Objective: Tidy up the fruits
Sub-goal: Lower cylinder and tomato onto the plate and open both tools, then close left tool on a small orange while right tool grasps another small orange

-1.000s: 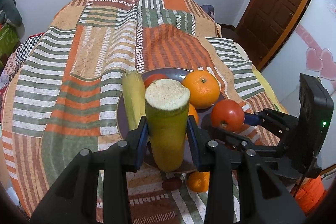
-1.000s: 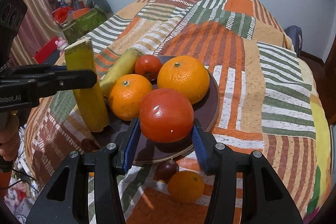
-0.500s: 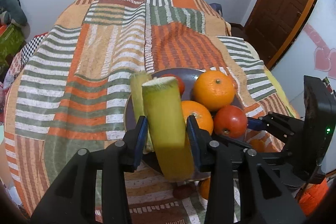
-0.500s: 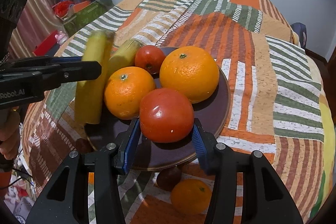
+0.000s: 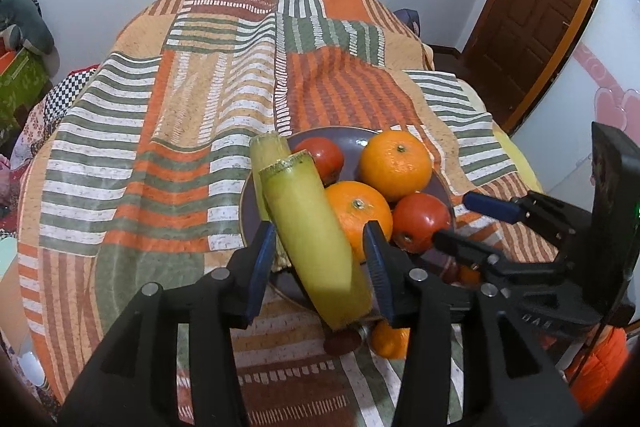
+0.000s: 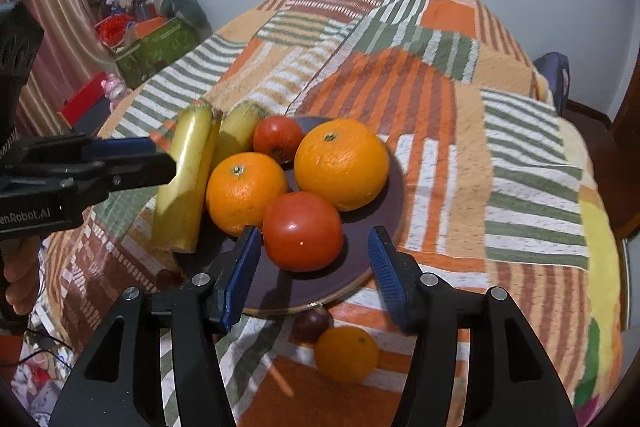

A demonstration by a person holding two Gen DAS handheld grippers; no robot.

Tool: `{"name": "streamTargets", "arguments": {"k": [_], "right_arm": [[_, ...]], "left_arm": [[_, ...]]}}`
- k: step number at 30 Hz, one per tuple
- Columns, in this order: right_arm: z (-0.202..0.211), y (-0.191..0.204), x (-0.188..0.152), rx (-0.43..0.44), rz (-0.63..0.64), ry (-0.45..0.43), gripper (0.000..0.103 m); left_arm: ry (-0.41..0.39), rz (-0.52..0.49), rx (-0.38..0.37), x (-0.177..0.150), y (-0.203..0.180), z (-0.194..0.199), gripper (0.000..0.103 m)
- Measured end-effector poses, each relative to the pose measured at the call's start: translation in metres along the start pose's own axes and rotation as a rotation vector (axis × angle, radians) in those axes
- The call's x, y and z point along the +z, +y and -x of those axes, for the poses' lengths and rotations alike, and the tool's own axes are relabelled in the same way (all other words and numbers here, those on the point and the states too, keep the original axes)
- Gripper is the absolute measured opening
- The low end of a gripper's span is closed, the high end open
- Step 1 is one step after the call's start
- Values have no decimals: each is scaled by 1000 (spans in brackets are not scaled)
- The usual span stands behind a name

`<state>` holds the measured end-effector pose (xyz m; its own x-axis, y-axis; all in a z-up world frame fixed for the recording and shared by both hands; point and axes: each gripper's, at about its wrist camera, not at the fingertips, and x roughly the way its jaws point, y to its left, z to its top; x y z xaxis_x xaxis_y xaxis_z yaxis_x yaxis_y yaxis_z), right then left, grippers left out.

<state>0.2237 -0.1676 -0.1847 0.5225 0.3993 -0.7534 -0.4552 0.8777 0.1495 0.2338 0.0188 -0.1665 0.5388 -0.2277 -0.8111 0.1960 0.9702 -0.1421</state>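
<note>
A dark round plate (image 6: pixel 394 187) on the striped bedspread holds two oranges (image 6: pixel 342 163) (image 6: pixel 246 193), two tomatoes and a yellow-green corn piece (image 6: pixel 236 133). My right gripper (image 6: pixel 314 269) is open, its blue pads either side of the near tomato (image 6: pixel 303 231), which rests on the plate. My left gripper (image 5: pixel 320 267) is open around a second yellow-green corn piece (image 5: pixel 312 239) that leans tilted against the plate's left side; the pads stand slightly off it. In the left wrist view the plate (image 5: pixel 248 203) and right gripper (image 5: pixel 476 227) also show.
A small orange (image 6: pixel 346 353) and a dark round fruit (image 6: pixel 311 319) lie on the bedspread just in front of the plate. The bed edge drops off on the right. Boxes and toys (image 6: pixel 156 47) sit on the floor far left; a brown door (image 5: pixel 532 7) is at right.
My right gripper has opened and let go of the tomato onto the plate. My left gripper lowered and tilted the corn piece against the plate, then opened around it.
</note>
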Motion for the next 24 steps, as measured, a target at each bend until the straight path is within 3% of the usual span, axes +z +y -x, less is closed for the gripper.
{"name": "streamTargets", "arguments": {"k": [10, 24], "right_arm": [[42, -8, -18, -69, 19, -39, 53], [38, -15, -51, -47, -11, 21, 53]], "left_arm": [[-13, -24, -13, -24, -20, 28, 55], [104, -19, -66, -64, -47, 2, 55]]}}
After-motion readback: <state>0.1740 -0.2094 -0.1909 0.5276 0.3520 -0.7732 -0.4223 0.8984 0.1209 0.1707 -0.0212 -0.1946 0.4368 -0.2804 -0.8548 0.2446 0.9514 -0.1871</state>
